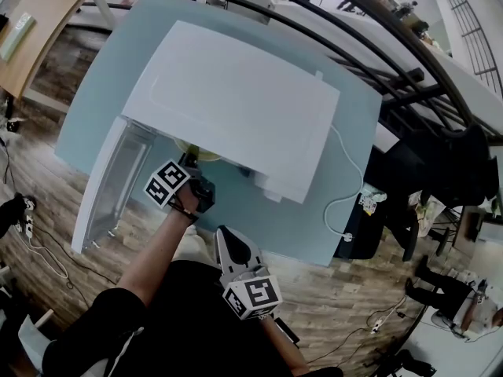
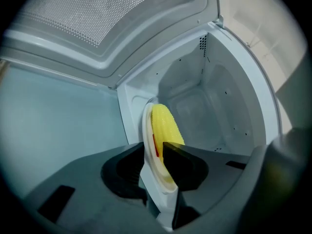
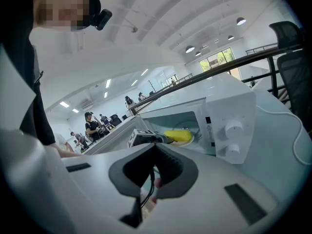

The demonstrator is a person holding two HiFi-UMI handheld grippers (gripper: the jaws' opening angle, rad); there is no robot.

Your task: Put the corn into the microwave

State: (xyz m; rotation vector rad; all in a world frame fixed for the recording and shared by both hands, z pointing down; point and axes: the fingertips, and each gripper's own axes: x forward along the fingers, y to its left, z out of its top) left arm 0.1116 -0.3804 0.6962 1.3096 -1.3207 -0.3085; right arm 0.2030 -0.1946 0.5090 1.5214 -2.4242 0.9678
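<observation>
A yellow corn cob point(image 2: 165, 126) lies on a cream plate point(image 2: 147, 130) at the mouth of the white microwave point(image 1: 236, 100), whose door point(image 1: 110, 187) hangs open to the left. My left gripper point(image 2: 155, 147) reaches into the opening with the plate's rim between its jaws, which stand slightly apart and do not press on it. From the right gripper view the corn point(image 3: 178, 136) and plate sit just inside the cavity. My right gripper point(image 1: 226, 238) hangs back near my body, its jaws shut and empty.
The microwave stands on a pale blue table point(image 1: 330, 210). Its white cable point(image 1: 346, 203) trails off the right side. A black railing point(image 1: 377, 45) runs behind. Two knobs point(image 3: 233, 128) are on the microwave's front panel. Several people stand far off in the right gripper view.
</observation>
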